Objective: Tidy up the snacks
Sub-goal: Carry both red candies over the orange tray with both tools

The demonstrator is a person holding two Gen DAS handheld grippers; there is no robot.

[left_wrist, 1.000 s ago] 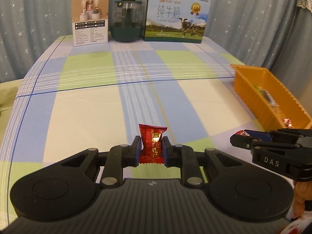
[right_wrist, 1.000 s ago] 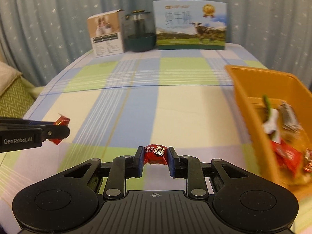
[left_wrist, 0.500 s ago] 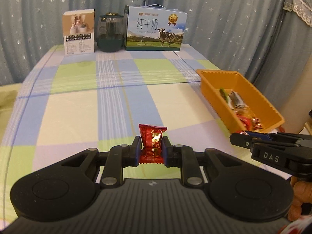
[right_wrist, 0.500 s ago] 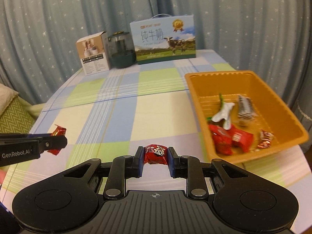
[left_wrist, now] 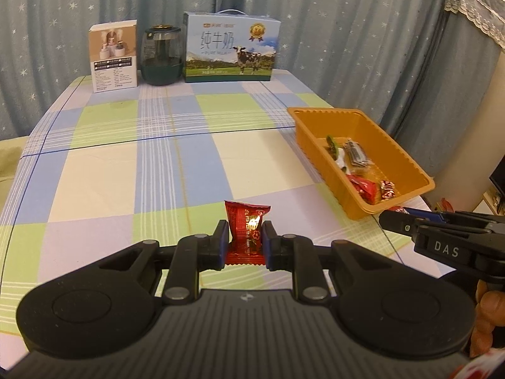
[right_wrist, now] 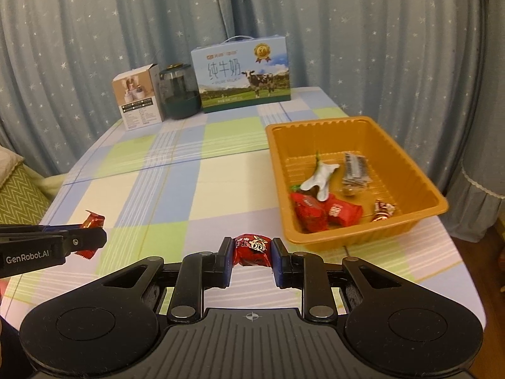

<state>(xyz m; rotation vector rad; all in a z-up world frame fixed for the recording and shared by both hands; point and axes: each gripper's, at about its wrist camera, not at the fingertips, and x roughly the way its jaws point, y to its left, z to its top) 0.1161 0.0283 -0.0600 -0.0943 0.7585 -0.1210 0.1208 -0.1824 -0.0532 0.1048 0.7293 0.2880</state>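
Note:
My left gripper (left_wrist: 244, 238) is shut on a red snack packet (left_wrist: 246, 232), held upright above the checked tablecloth. My right gripper (right_wrist: 251, 252) is shut on a red wrapped candy (right_wrist: 252, 248) with a cartoon face. An orange tray (right_wrist: 419, 218) at the table's right edge holds several wrapped snacks (right_wrist: 322, 210); it also shows in the left wrist view (left_wrist: 318, 158). The tray is ahead and right of both grippers. The left gripper shows from the side in the right wrist view (right_wrist: 91, 237), the right one in the left wrist view (left_wrist: 391, 218).
At the table's far end stand a small white box (left_wrist: 113, 55), a dark green glass jar (left_wrist: 161, 55) and a blue milk carton (left_wrist: 230, 52). Starred curtains hang behind and to the right. A green-patterned cushion (right_wrist: 15, 189) lies left of the table.
Both grippers have risen and pulled back with their snacks still held; the table looks lower and the whole tray and its contents have come into view.

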